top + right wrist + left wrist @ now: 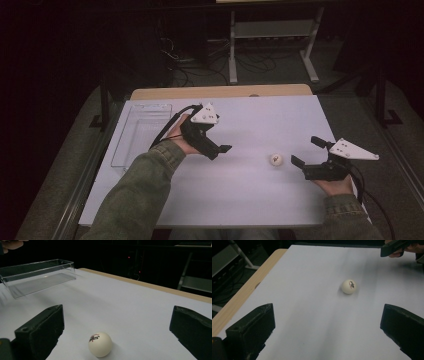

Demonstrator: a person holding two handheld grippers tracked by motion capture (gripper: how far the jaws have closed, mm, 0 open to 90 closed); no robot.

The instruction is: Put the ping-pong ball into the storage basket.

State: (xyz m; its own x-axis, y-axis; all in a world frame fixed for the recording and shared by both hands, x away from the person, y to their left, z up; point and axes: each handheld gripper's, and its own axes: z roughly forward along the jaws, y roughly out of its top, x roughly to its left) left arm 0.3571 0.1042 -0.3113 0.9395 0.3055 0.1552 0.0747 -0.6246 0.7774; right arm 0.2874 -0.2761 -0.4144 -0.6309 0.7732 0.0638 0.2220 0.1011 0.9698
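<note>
Ball [275,159] lies free on the table [240,200], just ahead of the right gripper [306,151], jaws spread wide and empty; approach is judged underway, closing around it needed next, left gripper [220,150] also open.

A white ball [348,286] (red print) lies beyond the wide-apart jaws.

White worktop [240,200] with a bare wooden strip along its far edge. Clear plastic tray [127,145] lies empty at the left edge. Beyond: metal shelf frame [272,30], loose cables [192,72] on dark floor.
</note>
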